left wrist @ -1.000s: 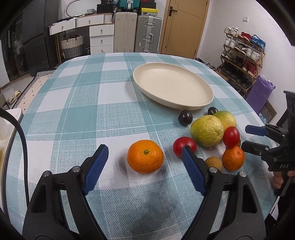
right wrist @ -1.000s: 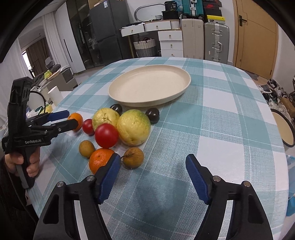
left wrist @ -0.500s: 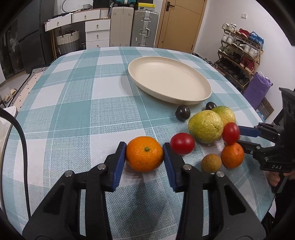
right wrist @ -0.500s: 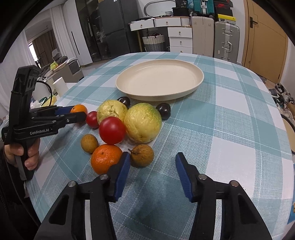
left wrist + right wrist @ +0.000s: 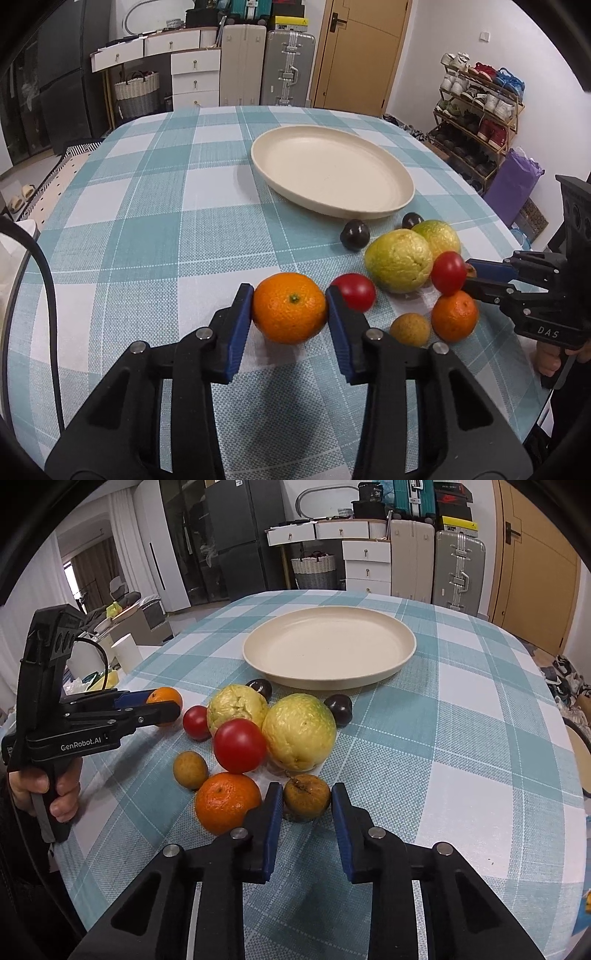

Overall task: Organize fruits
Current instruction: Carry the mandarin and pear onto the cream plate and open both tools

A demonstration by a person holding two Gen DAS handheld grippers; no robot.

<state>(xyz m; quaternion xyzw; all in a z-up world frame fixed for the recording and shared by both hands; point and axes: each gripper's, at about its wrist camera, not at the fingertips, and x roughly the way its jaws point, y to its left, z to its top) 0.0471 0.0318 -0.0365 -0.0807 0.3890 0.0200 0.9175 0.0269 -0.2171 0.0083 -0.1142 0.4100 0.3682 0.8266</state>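
Note:
My left gripper (image 5: 290, 308) is shut on a large orange (image 5: 289, 307), held low over the checked tablecloth. My right gripper (image 5: 306, 797) has closed around a small brown fruit (image 5: 306, 796) that rests on the cloth; its pads sit at the fruit's sides. A cream plate (image 5: 332, 173) lies empty beyond the fruit; it also shows in the right wrist view (image 5: 328, 646). The pile holds two yellow-green guavas (image 5: 300, 732), two tomatoes (image 5: 239, 745), a second orange (image 5: 227, 802), a small tan fruit (image 5: 190, 770) and two dark plums (image 5: 339, 709).
The round table drops away close behind both grippers. A shoe rack (image 5: 480, 99) and a purple bag (image 5: 511, 186) stand to the right of the table. Suitcases (image 5: 290, 68) and white drawers (image 5: 192, 74) line the far wall.
My left gripper has closed on the large orange and lifted it slightly. My right gripper has moved forward and narrowed from wide open to around the small brown fruit.

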